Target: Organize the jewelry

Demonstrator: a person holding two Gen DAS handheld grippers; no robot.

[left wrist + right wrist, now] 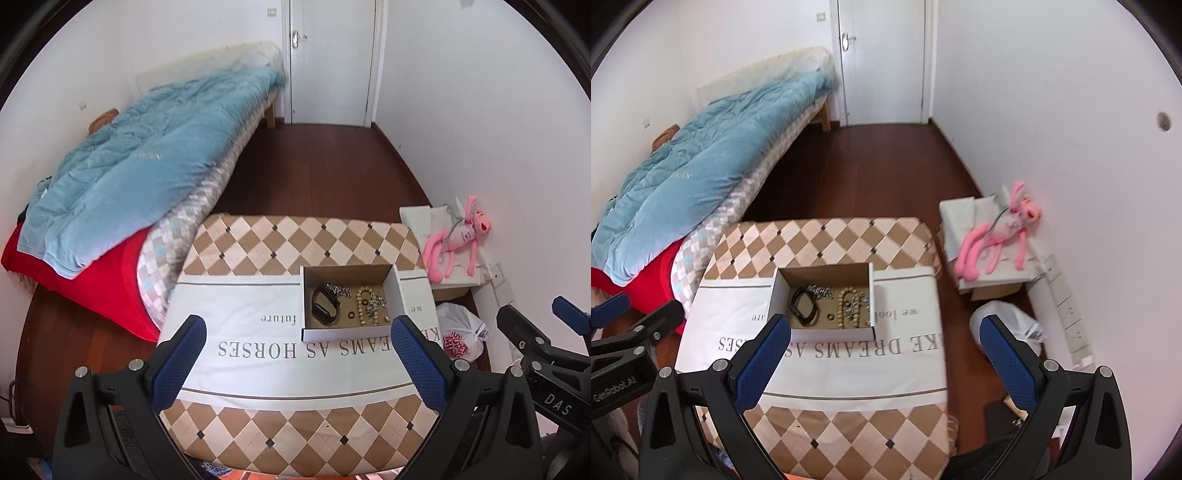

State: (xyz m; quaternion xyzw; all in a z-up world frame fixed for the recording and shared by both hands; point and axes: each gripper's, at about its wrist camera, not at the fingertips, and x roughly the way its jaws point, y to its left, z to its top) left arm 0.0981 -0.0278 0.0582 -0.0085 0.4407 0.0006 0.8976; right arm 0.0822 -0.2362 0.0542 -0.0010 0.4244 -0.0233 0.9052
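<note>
The left gripper [297, 363] and right gripper [888, 363] both hover with fingers spread wide, holding and touching nothing. The jewelry, a black watch [325, 305], silver chain [338, 289] and bead necklace [364, 304], lies inside the cardboard box [397, 291] on the white printed cloth [236, 314].

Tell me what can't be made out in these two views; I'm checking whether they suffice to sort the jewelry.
- Small pieces beside the bead strand in the box: too small and tangled to count, both views.
- Silver chain: blurred; length and clasp unreadable.
- Black band: watch or bracelet, cannot tell.
- Cloth lettering: partly covered by the box and the right gripper's finger.
- Table's near edge: cut off by both grippers.
</note>
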